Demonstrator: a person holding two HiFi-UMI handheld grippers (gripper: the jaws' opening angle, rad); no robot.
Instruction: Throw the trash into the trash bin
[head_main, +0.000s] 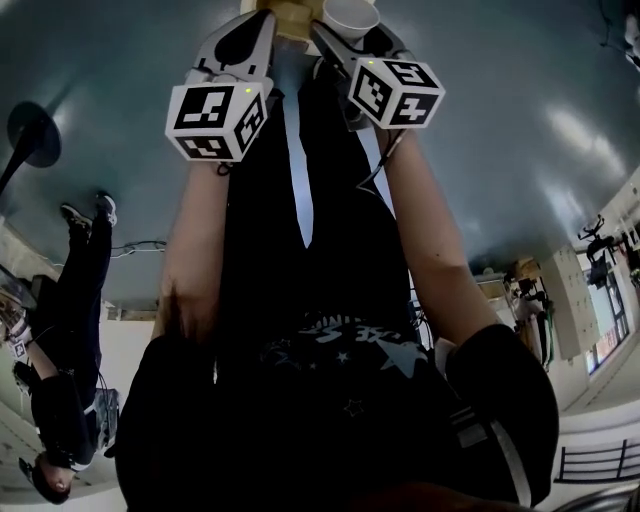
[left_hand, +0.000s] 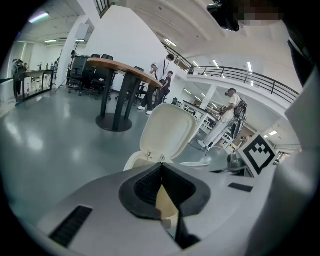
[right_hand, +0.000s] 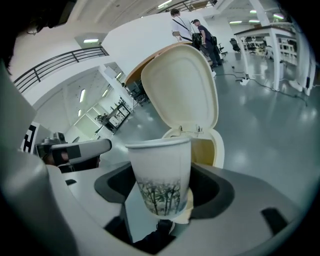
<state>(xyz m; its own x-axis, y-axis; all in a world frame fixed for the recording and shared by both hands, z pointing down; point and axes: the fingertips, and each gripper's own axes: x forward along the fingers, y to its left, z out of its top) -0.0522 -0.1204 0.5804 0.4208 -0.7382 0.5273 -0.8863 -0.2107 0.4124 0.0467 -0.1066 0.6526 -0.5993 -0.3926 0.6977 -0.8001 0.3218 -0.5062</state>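
Observation:
A cream trash bin (left_hand: 145, 157) stands on the grey floor with its lid (left_hand: 167, 131) swung up. My left gripper (left_hand: 162, 192) is shut on a flat tan piece of card (left_hand: 165, 202), just short of the bin. My right gripper (right_hand: 160, 200) is shut on a white paper cup (right_hand: 160, 175) printed with green bamboo, held upright in front of the bin's open mouth (right_hand: 205, 150) and raised lid (right_hand: 182, 92). In the head view both marker cubes (head_main: 215, 120) (head_main: 395, 92) sit side by side at the top, with the cup (head_main: 350, 15) beyond them.
A round wooden-topped table (left_hand: 122, 70) on a black pedestal stands behind the bin, with office chairs beyond it. Several people stand around the hall: one in white (left_hand: 230, 107), one in black (head_main: 60, 380), two near the far wall (right_hand: 192, 30). Workbenches line the right side.

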